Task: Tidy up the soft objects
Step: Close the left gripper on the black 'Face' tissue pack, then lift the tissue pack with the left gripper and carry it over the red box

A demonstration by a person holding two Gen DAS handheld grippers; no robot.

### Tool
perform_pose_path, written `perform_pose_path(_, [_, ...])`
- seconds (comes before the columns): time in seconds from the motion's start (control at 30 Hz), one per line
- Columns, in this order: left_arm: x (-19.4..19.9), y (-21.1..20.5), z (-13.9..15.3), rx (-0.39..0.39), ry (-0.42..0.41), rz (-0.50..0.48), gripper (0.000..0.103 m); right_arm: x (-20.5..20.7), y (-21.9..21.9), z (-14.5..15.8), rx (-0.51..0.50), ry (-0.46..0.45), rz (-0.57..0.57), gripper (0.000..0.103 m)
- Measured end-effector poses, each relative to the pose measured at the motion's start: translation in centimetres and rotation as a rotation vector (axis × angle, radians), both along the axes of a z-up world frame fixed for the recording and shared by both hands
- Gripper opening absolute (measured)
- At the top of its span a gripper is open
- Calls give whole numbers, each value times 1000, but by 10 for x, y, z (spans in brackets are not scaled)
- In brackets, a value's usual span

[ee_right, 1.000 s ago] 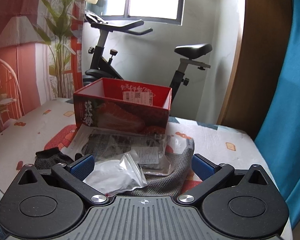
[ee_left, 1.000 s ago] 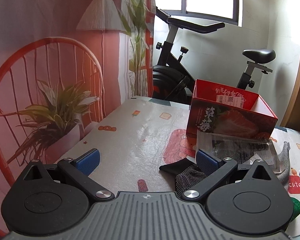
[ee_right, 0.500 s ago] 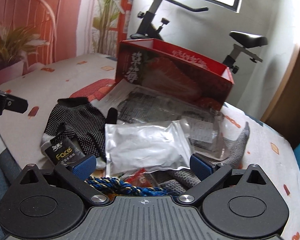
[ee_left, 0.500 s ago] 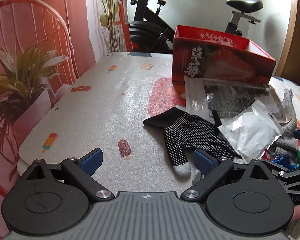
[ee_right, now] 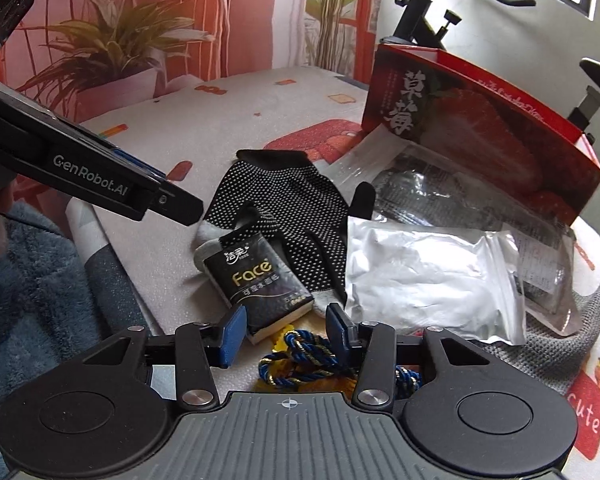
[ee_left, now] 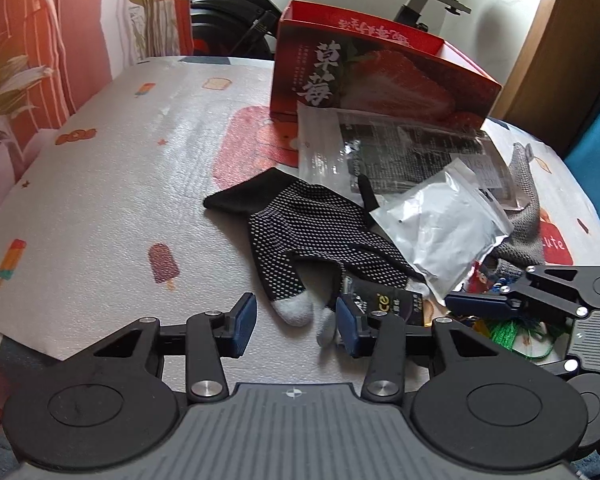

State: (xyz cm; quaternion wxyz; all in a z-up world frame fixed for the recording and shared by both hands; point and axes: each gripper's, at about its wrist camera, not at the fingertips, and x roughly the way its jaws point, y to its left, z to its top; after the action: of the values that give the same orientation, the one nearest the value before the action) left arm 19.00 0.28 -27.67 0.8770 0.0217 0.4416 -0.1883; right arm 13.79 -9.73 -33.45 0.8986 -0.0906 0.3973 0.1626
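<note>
Jaws on both tools have just been closing and now stand partly open, gripping nothing. The left hand-held gripper (ee_left: 296, 322) hovers low over the tabletop (ee_left: 112, 184), its blue pads (ee_left: 244, 320) on either side of the grey fingertips of the black dotted glove (ee_left: 312, 232) without pressing them; a gap shows on each side. The right hand-held gripper (ee_right: 286, 330) sits over a coil of blue and gold cord (ee_right: 300, 356), which lies between its pads, but whether the pads touch it cannot be told; the near corner of the black tissue pack (ee_right: 256, 280) marked "Face" is just beside its left pad. The glove lies flat, its long axis running from the black cuff, far and to the left in the left wrist view, toward the grey fingertips nearest that tool. The tissue pack rests on the glove's fingers, tilted, with its long axis diagonal in the right wrist view. A silver foil pouch (ee_right: 428, 272) lies just right of the glove, overlapping a clear plastic packet (ee_left: 400, 152) that leans against the red strawberry box (ee_left: 380, 76) at the back. A grey knitted glove (ee_right: 560, 344) lies under the pouch's right edge, one finger pointing away.
</note>
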Motion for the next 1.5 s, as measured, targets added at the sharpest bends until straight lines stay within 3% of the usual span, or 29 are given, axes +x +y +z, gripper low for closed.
perform_pose_path(0.37, [12, -3, -9, -101, 62, -51, 46, 22, 3, -17, -5, 78, 50, 41])
perform_pose_path(0.6, [18, -31, -7, -106, 57, -178, 45, 33, -2, -19, 11, 92, 54, 39])
perform_pose_path(0.73, [34, -33, -24, -136, 135, -162, 35, 34, -6, -20, 9, 94, 40, 38])
perform_pose_path(1.0, [48, -29, -37, -175, 190, -123, 34, 39, -17, -20, 13, 92, 26, 38])
perform_pose_path(1.3, [46, -26, -38, -195, 209, -83, 35, 42, -13, -21, 23, 95, 30, 35])
perform_pose_path(1.5, [47, -24, -17, -214, 177, -84, 35, 42, -11, -11, 26, 75, 33, 36])
